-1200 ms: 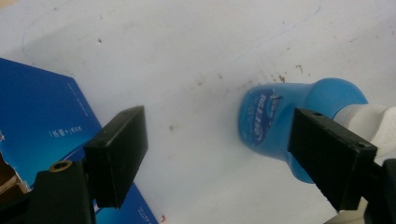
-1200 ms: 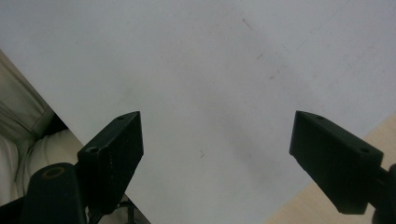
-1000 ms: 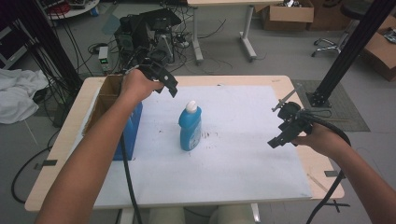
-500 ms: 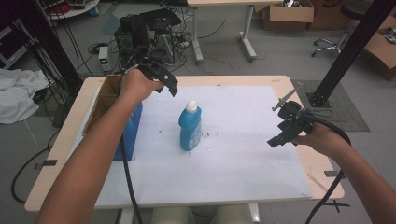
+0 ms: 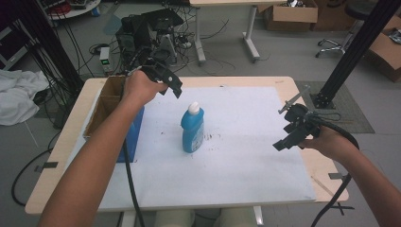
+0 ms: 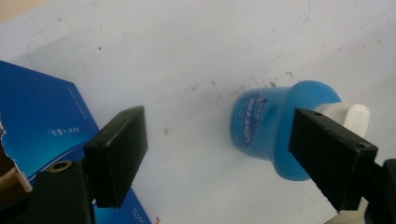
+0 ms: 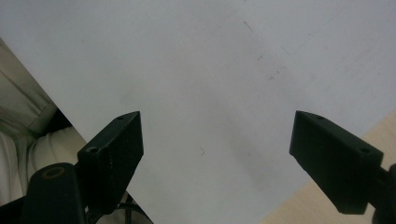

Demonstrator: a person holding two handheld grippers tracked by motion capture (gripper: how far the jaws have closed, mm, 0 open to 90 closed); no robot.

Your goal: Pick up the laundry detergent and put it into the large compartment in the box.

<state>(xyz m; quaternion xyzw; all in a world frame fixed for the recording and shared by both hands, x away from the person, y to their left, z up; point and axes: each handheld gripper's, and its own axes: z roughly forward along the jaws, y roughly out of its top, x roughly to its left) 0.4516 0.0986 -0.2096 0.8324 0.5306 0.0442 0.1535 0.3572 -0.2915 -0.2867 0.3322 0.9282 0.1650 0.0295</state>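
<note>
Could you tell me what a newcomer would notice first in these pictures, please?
Probably the blue bottle with its white cap, standing upright alone mid-sheet on the white table cover. Next, the open left gripper hovering above it, beside a blue box at the table's left edge.

Blue plastic bottle with white cap (image 5: pixel 193 129) upright on white sheet (image 5: pixel 246 161), below-right of left gripper (image 5: pixel 176 88), well left of right gripper (image 5: pixel 283 142); blue open-topped cardboard box (image 5: pixel 135 132) beneath left gripper.
</note>
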